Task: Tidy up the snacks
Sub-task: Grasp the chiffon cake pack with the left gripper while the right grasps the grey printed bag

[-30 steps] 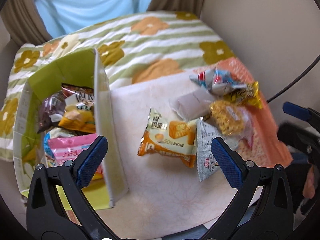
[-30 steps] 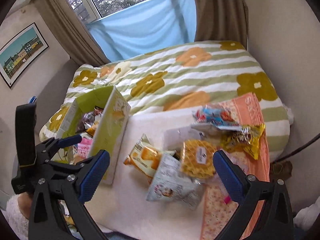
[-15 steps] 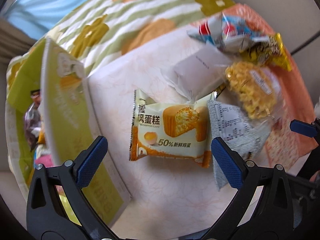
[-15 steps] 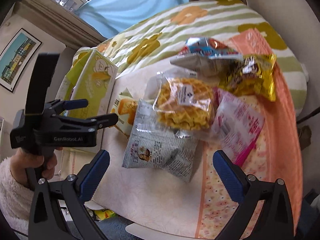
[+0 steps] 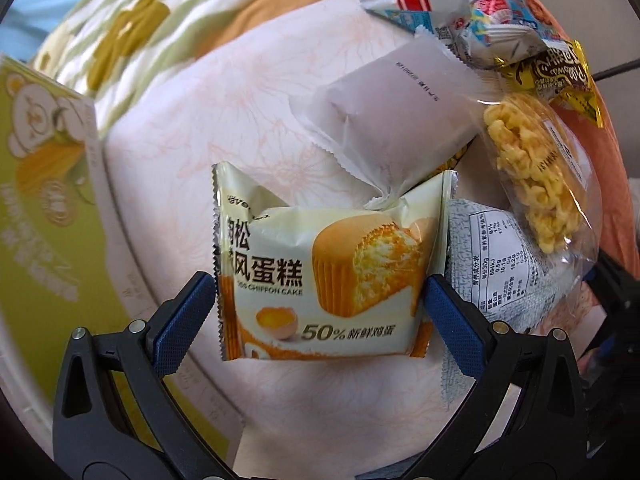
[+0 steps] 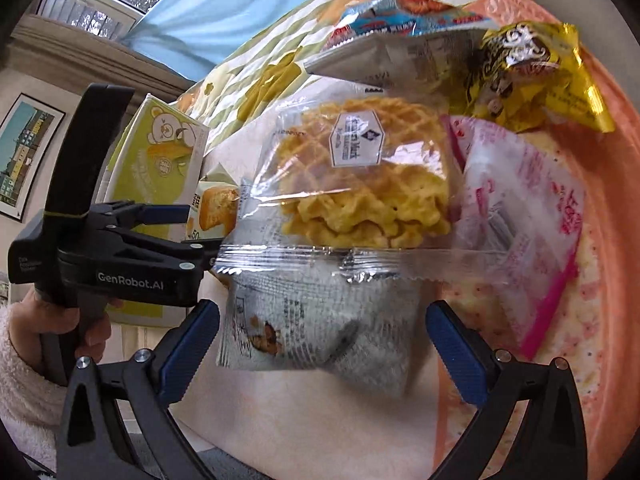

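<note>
A cream and orange chiffon cake packet point(image 5: 320, 276) lies flat on the pale cloth, and my left gripper point(image 5: 320, 308) stands open with one blue pad on each side of it. A grey snack bag point(image 6: 320, 332) lies between the fingers of my right gripper point(image 6: 322, 340), which is open too. A clear bag of yellow waffle crisps point(image 6: 360, 184) rests partly over the grey bag. The green cardboard box point(image 5: 40, 208) stands at the left. From the right wrist view the left gripper point(image 6: 176, 232) shows side-on, held by a hand in a fleecy sleeve.
Behind lie a white frosted packet point(image 5: 400, 96), a blue and red bag point(image 6: 400, 24), a yellow foil bag point(image 6: 532, 76) and a pink and white packet point(image 6: 524, 216). An orange patterned cloth point(image 6: 600, 320) covers the right side; a flowered striped bedspread point(image 5: 168, 12) lies beyond.
Both grippers have dropped close to the snacks. The left one now straddles the chiffon cake packet; the right one has come down over the grey bag. Both stay open.
</note>
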`<action>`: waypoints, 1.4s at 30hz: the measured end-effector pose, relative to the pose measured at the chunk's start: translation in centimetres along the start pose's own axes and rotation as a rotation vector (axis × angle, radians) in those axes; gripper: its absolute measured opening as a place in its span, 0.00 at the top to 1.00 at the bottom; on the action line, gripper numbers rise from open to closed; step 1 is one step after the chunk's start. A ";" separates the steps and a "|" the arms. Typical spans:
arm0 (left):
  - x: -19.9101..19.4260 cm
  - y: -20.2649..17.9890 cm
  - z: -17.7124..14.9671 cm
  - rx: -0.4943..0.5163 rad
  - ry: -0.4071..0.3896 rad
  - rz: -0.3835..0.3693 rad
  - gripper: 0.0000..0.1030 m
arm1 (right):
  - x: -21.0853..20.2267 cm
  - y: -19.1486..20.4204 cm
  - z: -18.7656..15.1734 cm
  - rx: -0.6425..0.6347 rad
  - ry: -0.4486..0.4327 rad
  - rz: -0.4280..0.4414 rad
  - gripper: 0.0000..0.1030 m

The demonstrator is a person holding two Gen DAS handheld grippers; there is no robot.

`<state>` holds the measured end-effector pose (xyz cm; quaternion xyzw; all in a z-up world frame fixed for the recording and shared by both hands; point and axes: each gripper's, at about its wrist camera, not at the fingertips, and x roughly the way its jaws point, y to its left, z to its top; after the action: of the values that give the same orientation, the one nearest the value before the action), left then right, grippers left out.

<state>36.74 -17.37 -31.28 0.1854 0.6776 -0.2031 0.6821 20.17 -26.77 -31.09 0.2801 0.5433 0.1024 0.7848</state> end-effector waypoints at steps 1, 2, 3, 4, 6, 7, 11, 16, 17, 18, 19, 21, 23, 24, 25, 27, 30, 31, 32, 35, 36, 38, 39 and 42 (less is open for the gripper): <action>0.1 0.1 0.1 -0.002 0.001 -0.012 0.01 | 0.2 -0.1 0.0 0.005 0.002 0.005 0.00; 0.1 0.2 0.1 0.000 0.001 -0.016 0.01 | 0.4 -0.1 0.0 0.006 0.001 0.010 0.00; 0.1 0.2 0.2 0.004 -0.002 -0.022 0.01 | 0.5 -0.1 0.0 0.006 0.000 0.010 0.00; 0.1 0.2 0.2 0.012 -0.007 -0.028 0.01 | 0.7 0.0 0.1 0.007 -0.001 0.006 0.00; 0.2 0.2 0.1 0.017 -0.013 -0.037 0.02 | 0.9 -0.1 0.2 0.013 -0.006 0.003 0.00; 0.2 0.3 0.1 0.017 -0.016 -0.044 0.03 | 0.8 -0.4 0.1 0.018 -0.006 0.005 0.00; 0.3 0.6 0.1 0.014 -0.022 -0.063 0.08 | 1.2 -0.2 0.3 0.023 -0.002 -0.001 0.00; -0.1 0.5 -0.7 0.017 -0.042 -0.074 0.17 | 1.8 0.5 0.6 0.008 0.000 -0.018 0.00; -0.2 0.5 -0.8 0.015 -0.045 -0.076 0.17 | 2.0 0.7 0.7 0.006 0.001 -0.020 0.00; -0.3 0.4 -1.1 0.010 -0.047 -0.078 0.18 | 2.1 0.8 0.7 0.006 0.001 -0.020 0.01; -0.3 0.5 -1.3 0.004 -0.047 -0.083 0.18 | 2.1 0.9 0.8 0.003 0.002 -0.022 0.02; -0.4 0.4 -1.8 -0.007 -0.047 -0.088 0.18 | 2.2 0.9 0.8 -0.006 0.007 -0.023 0.05; -0.5 0.4 -2.2 -0.019 -0.049 -0.089 0.18 | 2.1 0.9 0.8 -0.011 0.008 -0.019 0.08; -0.5 0.4 -2.4 -0.025 -0.050 -0.089 0.18 | 2.1 1.0 0.8 -0.019 0.008 -0.019 0.11; -0.6 0.4 -2.6 -0.032 -0.050 -0.089 0.18 | 2.0 1.0 0.8 -0.029 0.009 -0.019 0.12; -0.7 0.5 -2.9 -0.045 -0.054 -0.078 0.18 | 1.9 1.1 0.7 -0.043 0.006 -0.020 0.22; -1.0 0.5 -3.4 -0.069 -0.061 -0.076 0.18 | 1.6 1.1 0.5 -0.046 -0.001 -0.008 0.31; -1.0 0.6 -3.2 -0.073 -0.063 -0.075 0.18 | 1.4 1.0 0.4 -0.048 -0.002 -0.004 0.32; -1.0 0.4 -3.4 -0.076 -0.066 -0.070 0.18 | 1.3 1.0 0.4 -0.053 -0.002 0.001 0.35; -1.5 0.0 -3.9 -0.091 -0.078 -0.058 0.18 | 0.7 1.1 0.1 -0.070 -0.005 0.008 0.40; -1.7 0.0 -4.1 -0.097 -0.082 -0.055 0.18 | 0.5 1.2 -0.1 -0.072 -0.008 0.009 0.42; -2.0 0.0 -4.7 -0.114 -0.089 -0.055 0.18 | 0.2 1.1 -0.4 -0.074 -0.008 0.020 0.45; -2.2 -0.1 -5.0 -0.123 -0.093 -0.052 0.18 | 0.0 1.0 -0.6 -0.072 -0.007 0.027 0.47; -2.8 -0.2 -5.8 -0.135 -0.104 -0.043 0.18 | -0.6 0.4 -1.2 -0.052 -0.008 0.063 0.51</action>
<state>31.74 -14.37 -28.56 0.1135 0.6573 -0.1811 0.7227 18.92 -26.32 -30.68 0.2769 0.5284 0.1401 0.7902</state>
